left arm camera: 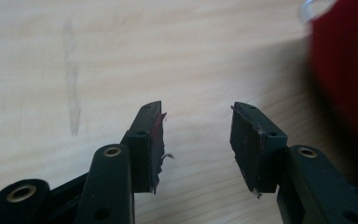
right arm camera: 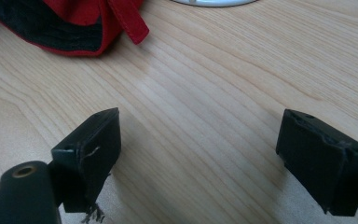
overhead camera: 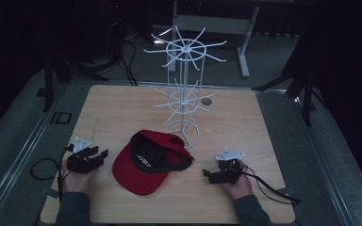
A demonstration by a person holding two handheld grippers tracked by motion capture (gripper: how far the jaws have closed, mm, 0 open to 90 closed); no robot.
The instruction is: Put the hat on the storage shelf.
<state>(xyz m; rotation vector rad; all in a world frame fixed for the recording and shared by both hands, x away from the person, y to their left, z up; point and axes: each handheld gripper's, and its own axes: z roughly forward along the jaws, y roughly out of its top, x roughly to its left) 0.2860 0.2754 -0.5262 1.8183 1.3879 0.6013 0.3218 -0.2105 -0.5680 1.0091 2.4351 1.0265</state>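
Red cap (overhead camera: 148,162) lies upside down, mid-table, just in front of the white rack (overhead camera: 184,89) w/ its brim toward the person's left. Left gripper (overhead camera: 99,154) sits just beside the brim, jaws apart and empty — cap off to its right. Right gripper (overhead camera: 207,174) is near the strap side, jaws spread wide, nothing held. Cap's long axis runs diagonally between them; the left looks nearer, prob. the one to reach first.
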